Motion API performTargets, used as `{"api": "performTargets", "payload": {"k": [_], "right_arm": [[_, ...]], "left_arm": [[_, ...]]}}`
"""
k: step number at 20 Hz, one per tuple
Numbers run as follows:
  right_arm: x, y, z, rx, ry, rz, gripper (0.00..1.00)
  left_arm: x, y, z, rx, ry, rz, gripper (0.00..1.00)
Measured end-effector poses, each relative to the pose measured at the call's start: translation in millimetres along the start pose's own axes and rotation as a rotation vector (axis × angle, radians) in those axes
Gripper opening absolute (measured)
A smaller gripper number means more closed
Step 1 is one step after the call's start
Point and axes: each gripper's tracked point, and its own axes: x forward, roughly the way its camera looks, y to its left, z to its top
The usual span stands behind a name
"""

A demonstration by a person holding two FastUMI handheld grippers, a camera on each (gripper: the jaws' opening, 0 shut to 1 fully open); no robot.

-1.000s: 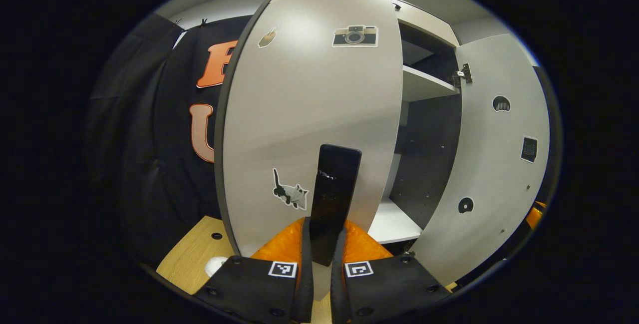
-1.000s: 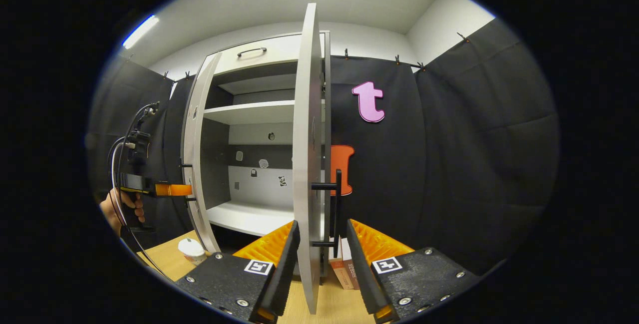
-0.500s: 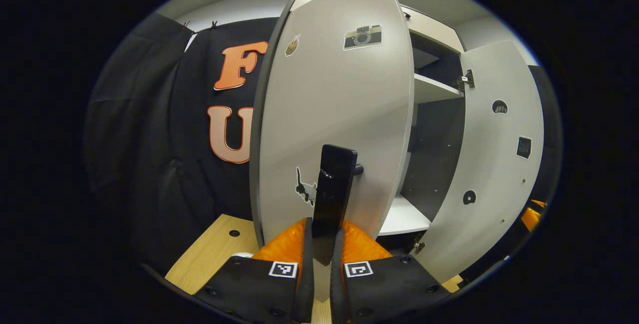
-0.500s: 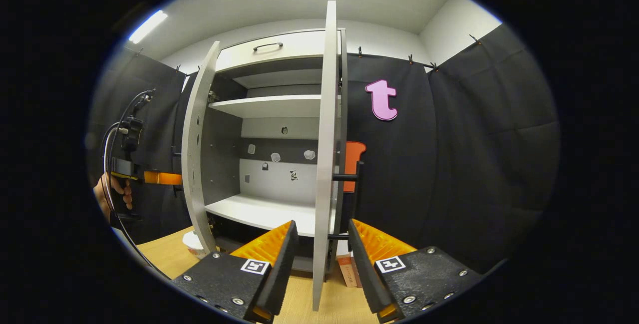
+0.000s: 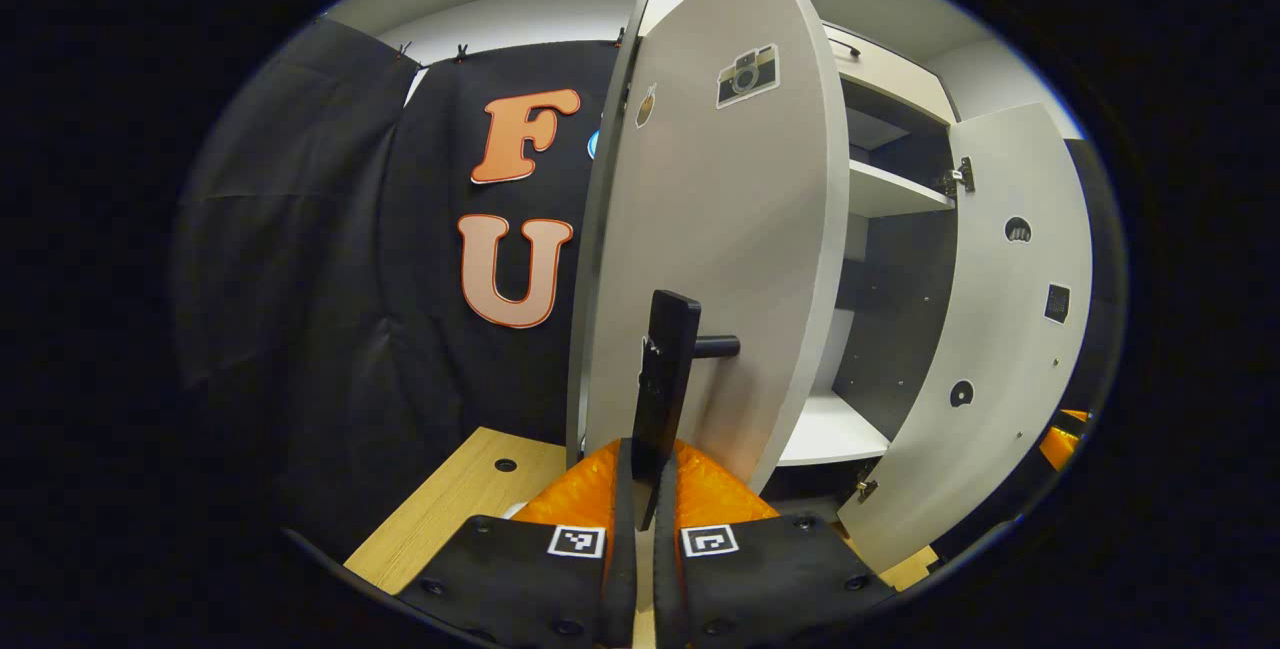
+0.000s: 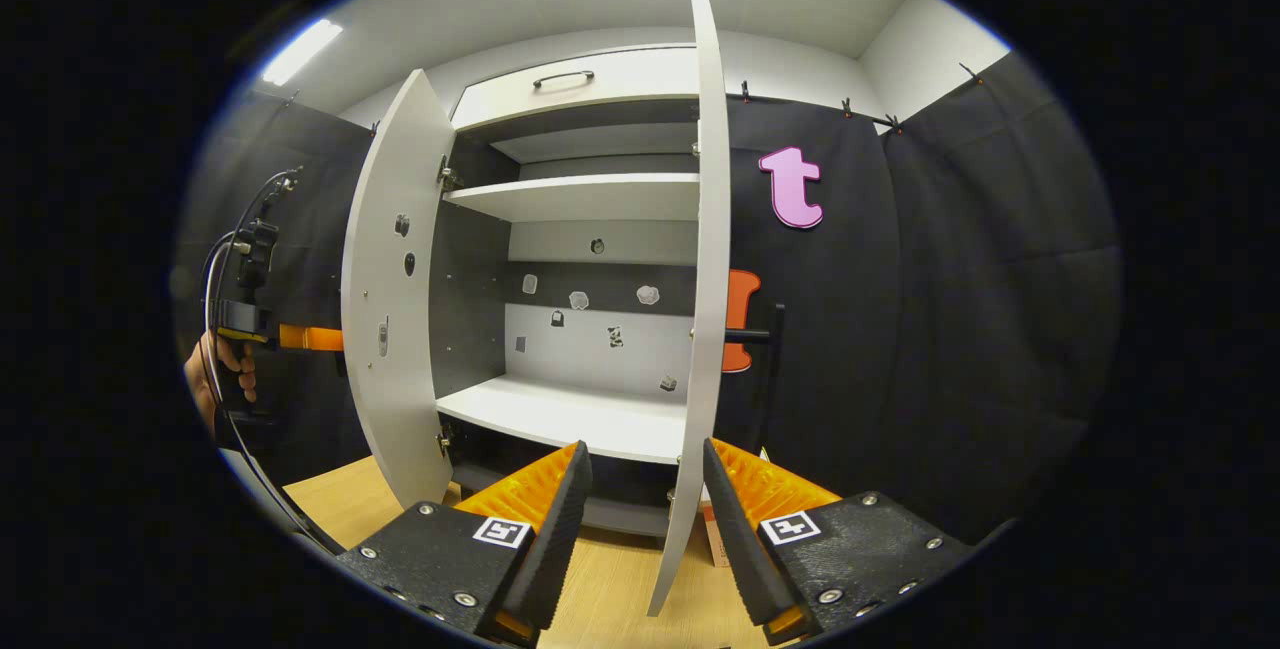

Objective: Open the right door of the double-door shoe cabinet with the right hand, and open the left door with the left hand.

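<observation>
Both doors have swung wider since a second ago. Left gripper (image 5: 636,474) has its fingers clamped on the black handle (image 5: 664,384) of the left door (image 5: 720,259), which carries a camera sticker (image 5: 746,75). Right gripper (image 6: 640,489) has its fingers spread to either side of the right door (image 6: 705,279), edge-on between them, not touching. Stickers dot the cabinet (image 6: 590,199) back; no writing can be read. At far left a hand (image 6: 222,369) holds the other gripper.
</observation>
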Motion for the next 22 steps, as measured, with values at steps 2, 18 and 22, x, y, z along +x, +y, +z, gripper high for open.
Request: {"api": "performTargets", "payload": {"k": [2,18,22], "right_arm": [[-0.6,3.2,2.0,-0.016,0.000,0.001,0.73],[12.6,62.8,52.2,-0.111,-0.110,0.076,0.81],[12.5,68.6,68.1,-0.093,-0.144,0.090,0.88]], "left_arm": [[-2.0,13.5,1.3,0.004,-0.002,0.029,0.14],[-45.3,92.6,43.1,0.102,-0.141,0.174,0.10],[-68.6,72.1,66.2,0.114,-0.212,0.131,0.11]]}}
